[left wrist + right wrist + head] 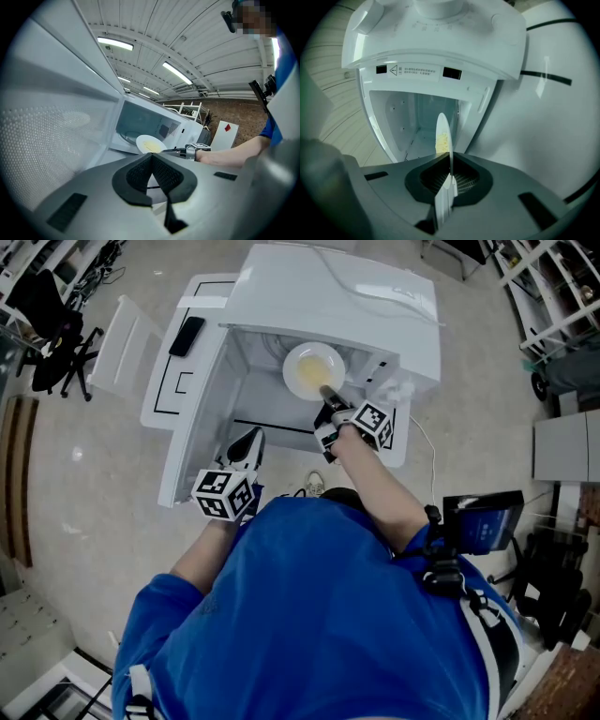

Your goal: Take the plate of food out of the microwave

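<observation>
- Pale floor [75, 474] is spreading out around the white microwave [328, 296], which is filling the upper middle of the head view with its door [56, 126] swung open at the left.
- The plate [313, 369] is sitting at the mouth of the cavity, upper centre of the head view, with yellow food [309, 379] heaped on it. Whether it is resting on the cavity floor or hanging clear, I am not able to tell.
- I am pinching its near rim with my right tongs [328, 395]. In the right gripper view the plate [442, 131] is running edge-on straight between the pads, which are pressing on both faces.
- My left tongs [248, 442] are waiting low at the left by the door, tips together on nothing [152, 154].
- I am judging the plate to be stiff, smooth and breakable, probably light, though the food is adding weight out beyond my grip.
- Held by one edge only, it is likely wanting to droop and slip on the glaze, and loose food could be sliding off if it tilts.
- The rim is the only place to take hold. I am thinking a deep bite there, and perhaps my left tongs on another part of the rim, would be keeping it level.
- It may also be hot, so I am counting on the pads alone.
</observation>
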Demonstrator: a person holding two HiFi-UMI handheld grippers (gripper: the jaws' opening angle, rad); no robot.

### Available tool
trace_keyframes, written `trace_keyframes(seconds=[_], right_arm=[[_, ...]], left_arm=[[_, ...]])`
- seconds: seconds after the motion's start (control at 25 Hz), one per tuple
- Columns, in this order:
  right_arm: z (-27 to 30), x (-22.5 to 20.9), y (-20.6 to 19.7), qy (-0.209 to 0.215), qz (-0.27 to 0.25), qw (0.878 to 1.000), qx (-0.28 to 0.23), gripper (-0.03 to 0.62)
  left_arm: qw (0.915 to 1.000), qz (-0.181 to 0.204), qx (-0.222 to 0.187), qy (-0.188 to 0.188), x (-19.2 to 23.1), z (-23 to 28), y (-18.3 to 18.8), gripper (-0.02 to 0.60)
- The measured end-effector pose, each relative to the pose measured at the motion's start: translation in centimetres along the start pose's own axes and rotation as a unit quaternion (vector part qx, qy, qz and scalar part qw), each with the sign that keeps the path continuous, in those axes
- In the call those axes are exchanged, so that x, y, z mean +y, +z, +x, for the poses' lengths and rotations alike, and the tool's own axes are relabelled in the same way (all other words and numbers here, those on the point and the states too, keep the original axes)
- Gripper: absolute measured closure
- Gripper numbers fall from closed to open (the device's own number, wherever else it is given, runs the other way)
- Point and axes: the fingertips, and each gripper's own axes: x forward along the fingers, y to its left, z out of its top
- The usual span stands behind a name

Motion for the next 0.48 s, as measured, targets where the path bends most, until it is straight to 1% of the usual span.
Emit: trace_keyframes(seconds=[0.48], right_arm=[[-7.8, 0.8, -2.6, 0.019, 0.001, 1.000, -0.015, 0.576]], left_arm=[[0.9993, 0.002, 0.003, -0.038, -2.8, -2.2, -1.4, 0.572]])
